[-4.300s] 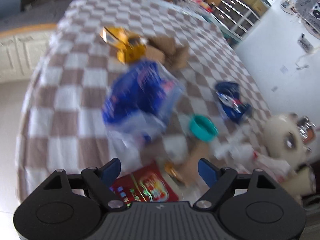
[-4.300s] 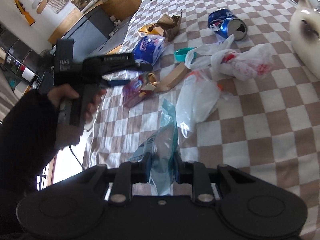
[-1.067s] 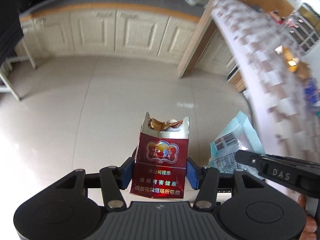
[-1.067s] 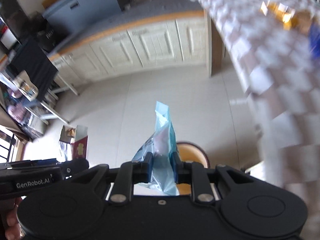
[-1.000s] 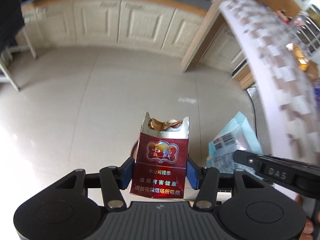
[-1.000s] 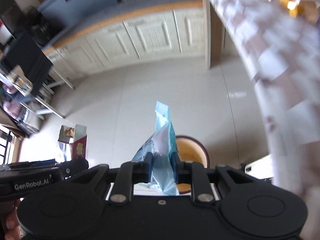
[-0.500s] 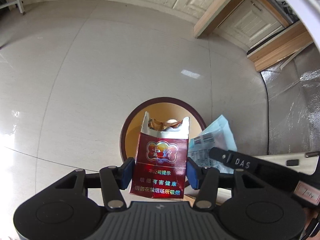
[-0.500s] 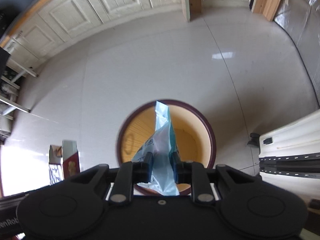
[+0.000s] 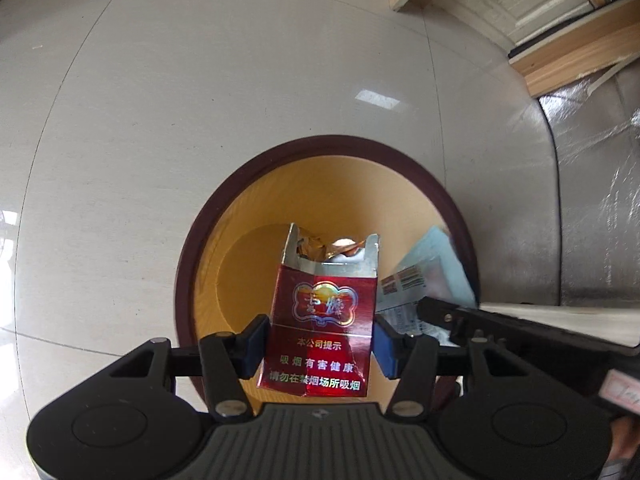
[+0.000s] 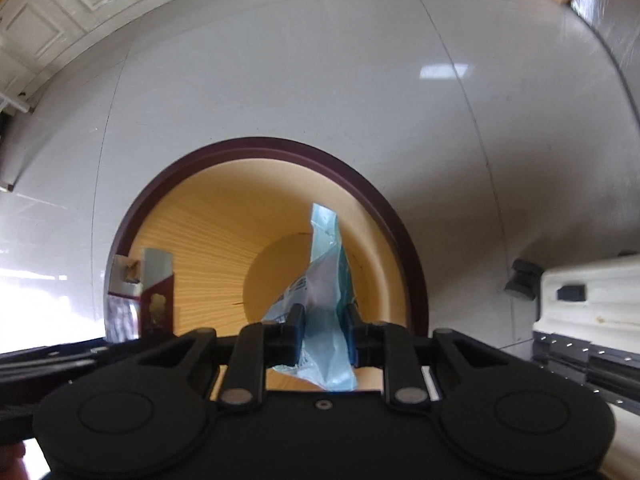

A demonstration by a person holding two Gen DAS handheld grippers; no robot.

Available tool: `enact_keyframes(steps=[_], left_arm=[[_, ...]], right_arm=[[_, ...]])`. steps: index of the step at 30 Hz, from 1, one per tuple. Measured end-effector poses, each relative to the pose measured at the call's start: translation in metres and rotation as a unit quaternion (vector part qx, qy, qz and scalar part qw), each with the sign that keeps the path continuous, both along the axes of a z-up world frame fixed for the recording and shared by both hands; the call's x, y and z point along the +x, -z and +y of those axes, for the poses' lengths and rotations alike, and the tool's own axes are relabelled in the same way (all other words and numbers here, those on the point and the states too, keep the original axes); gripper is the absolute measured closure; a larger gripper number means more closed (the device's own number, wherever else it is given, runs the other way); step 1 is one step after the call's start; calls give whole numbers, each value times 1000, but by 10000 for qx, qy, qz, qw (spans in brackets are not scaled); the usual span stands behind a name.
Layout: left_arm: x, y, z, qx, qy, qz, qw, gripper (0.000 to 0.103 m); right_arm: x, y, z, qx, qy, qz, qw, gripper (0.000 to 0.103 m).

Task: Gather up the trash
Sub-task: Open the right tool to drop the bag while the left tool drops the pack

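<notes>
Hanging inside the bin rim (image 9: 208, 216): cigarette pack (image 9: 320, 320), blue wrapper (image 10: 324, 280), clear of walls.

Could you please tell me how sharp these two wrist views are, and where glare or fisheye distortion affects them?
Left wrist view: the red cigarette pack is sharp and its print legible; a small glare patch sits on the floor, and the tile seams bow. Right wrist view: softer overall, the blue plastic wrapper slightly blurred; strong white glare at the left edge, and the bin rim looks stretched.

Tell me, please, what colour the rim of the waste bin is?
The bin's rim is dark maroon around a yellow-orange, wood-grained inside, clearest in the right wrist view.
</notes>
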State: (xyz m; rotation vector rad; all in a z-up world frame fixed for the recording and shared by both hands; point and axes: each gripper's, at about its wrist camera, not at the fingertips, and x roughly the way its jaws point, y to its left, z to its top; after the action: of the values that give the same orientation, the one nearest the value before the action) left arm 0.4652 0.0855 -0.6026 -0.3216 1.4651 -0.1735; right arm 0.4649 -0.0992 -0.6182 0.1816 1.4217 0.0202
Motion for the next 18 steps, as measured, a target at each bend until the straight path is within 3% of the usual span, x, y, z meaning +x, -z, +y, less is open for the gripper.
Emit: enact_keyframes(steps=[10, 14, 18], left_arm=[[11, 27, -14, 247, 379, 6, 9990, 48], [12, 30, -16, 329, 400, 67, 9986, 47], [12, 30, -18, 438, 423, 89, 9981, 39]], right_arm=[[24, 9, -5, 199, -14, 90, 9998, 73], [24, 10, -4, 248, 69, 84, 9996, 42], [18, 14, -13, 317, 370, 153, 9987, 43]])
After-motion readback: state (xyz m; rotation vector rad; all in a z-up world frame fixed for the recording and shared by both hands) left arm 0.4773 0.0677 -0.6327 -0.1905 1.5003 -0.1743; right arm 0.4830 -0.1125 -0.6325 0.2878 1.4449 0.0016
